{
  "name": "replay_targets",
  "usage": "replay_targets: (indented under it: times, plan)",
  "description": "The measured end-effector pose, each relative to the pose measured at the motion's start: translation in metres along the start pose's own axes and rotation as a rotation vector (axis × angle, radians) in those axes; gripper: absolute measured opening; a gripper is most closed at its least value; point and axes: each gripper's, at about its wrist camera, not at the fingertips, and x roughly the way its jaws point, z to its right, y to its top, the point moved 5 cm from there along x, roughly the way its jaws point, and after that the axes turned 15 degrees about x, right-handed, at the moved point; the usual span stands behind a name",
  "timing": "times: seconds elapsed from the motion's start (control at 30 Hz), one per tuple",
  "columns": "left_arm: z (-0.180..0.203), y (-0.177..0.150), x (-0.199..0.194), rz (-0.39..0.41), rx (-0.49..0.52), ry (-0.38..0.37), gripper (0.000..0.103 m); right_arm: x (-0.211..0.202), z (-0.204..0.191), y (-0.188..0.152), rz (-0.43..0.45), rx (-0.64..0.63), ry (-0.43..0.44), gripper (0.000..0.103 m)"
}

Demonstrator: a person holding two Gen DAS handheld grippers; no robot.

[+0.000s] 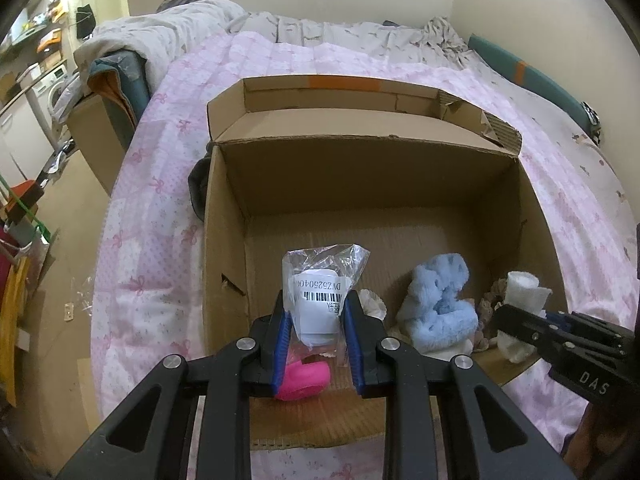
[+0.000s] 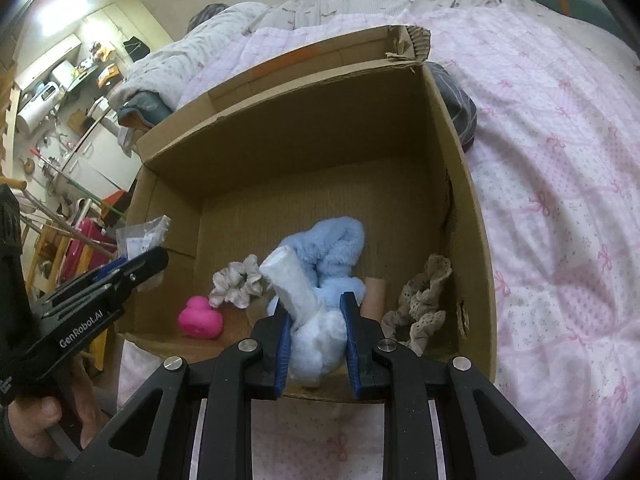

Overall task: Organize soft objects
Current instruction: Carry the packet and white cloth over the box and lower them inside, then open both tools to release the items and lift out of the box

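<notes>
While both tools grip, pink duck (image 2: 201, 317) lies beside scrunchie (image 2: 237, 282).

Home bedroom: quilted bed (image 1: 168, 184), washing machine (image 1: 54, 90).

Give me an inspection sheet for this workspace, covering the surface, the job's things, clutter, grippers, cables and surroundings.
Surface: pink bow-print quilt on a bed, with an open cardboard box on it.
Job's things: in the box, a pink rubber duck, a fluffy blue item, a grey scrunchie and a beige lace scrunchie.
Clutter: dark grey cloth outside the box, against its wall.
Grippers: left gripper, jaws shut on a clear labelled bag; right gripper, jaws shut on a white fluffy sock. Both are over the box's near edge.
Cables: nothing seen.
Surroundings: rumpled duvet at the bed's far end, washing machine and crowded shelves to the left.
</notes>
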Motion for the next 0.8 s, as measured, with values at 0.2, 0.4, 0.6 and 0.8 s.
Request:
replay_targets:
  times: [0.2, 0.4, 0.6, 0.8]
  plan:
    - [-0.003, -0.002, 0.000, 0.000, -0.041, -0.026, 0.023, -0.002, 0.001, 0.003, 0.013, 0.003, 0.003, 0.025]
    - [-0.002, 0.000, -0.004, 0.006, -0.028, -0.008, 0.047, -0.005, 0.003, 0.004, 0.036, 0.005, -0.001, 0.025]
    - [0.000, 0.003, -0.011, 0.033, -0.054, -0.031, 0.067, -0.008, 0.004, 0.006, 0.052, 0.018, 0.010, 0.025]
    - [0.000, 0.004, -0.015, 0.037, -0.047, -0.004, 0.067, -0.013, 0.001, 0.006, 0.070, 0.016, 0.043, 0.040]
